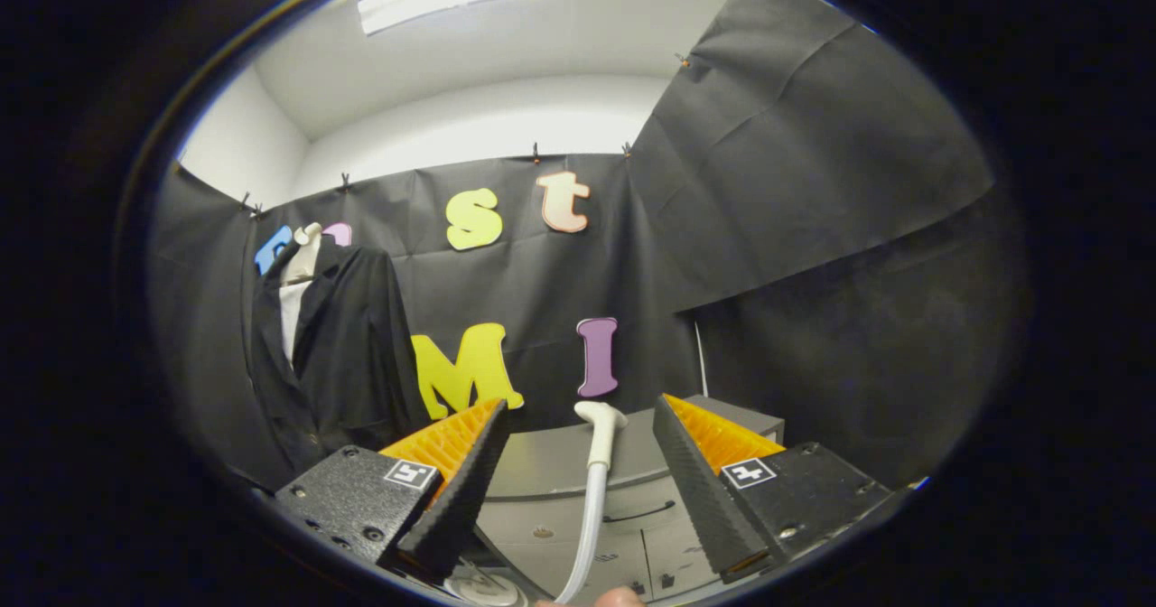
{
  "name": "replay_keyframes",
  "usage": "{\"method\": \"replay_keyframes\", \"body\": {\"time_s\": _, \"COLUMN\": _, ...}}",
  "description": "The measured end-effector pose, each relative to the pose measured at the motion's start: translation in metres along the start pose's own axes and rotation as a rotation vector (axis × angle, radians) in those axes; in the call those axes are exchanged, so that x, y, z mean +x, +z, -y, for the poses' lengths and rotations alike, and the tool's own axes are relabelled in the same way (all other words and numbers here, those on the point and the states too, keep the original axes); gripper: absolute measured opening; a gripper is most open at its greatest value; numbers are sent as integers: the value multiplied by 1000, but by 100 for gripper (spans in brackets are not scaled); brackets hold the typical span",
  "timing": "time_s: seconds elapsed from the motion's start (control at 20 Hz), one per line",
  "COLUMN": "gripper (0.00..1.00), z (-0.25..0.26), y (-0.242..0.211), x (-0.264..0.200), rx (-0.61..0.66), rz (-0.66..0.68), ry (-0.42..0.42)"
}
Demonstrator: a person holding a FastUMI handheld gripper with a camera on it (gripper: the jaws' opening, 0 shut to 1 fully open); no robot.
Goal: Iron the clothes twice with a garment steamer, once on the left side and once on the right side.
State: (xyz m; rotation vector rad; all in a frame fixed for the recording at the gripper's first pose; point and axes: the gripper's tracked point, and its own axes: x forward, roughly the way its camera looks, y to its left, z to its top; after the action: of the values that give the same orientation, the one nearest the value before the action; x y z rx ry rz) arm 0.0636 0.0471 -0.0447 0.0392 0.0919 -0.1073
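A black jacket over a white shirt hangs on a mannequin form, off to the left beyond the fingers. The white garment steamer head stands upright just ahead of the fingers, in the gap between them, its pale hose running down toward me. My gripper is open, fingers spread wide on either side of the steamer head without touching it. A fingertip of a person's hand shows below the hose.
A grey cabinet with drawers and a handle stands behind the steamer, against the black cloth wall. A round white base piece sits low near the left finger. A thin white cord hangs at the wall corner.
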Motion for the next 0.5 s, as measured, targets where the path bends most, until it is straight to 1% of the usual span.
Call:
{"method": "replay_keyframes", "body": {"time_s": 0.1, "gripper": 100, "z": -3, "y": -2, "x": 24, "rx": -21, "rz": -13, "ry": 11}}
{"method": "replay_keyframes", "body": {"time_s": 0.25, "gripper": 99, "z": -11, "y": -6, "x": 72, "rx": -9, "rz": -56, "ry": 53}}
{"method": "replay_keyframes", "body": {"time_s": 0.3, "gripper": 99, "z": -11, "y": -6, "x": 89, "rx": -5, "rz": -63, "ry": 54}}
{"method": "replay_keyframes", "body": {"time_s": 0.5, "gripper": 99, "z": -6, "y": -29, "x": 149, "rx": -2, "rz": -179, "ry": 62}}
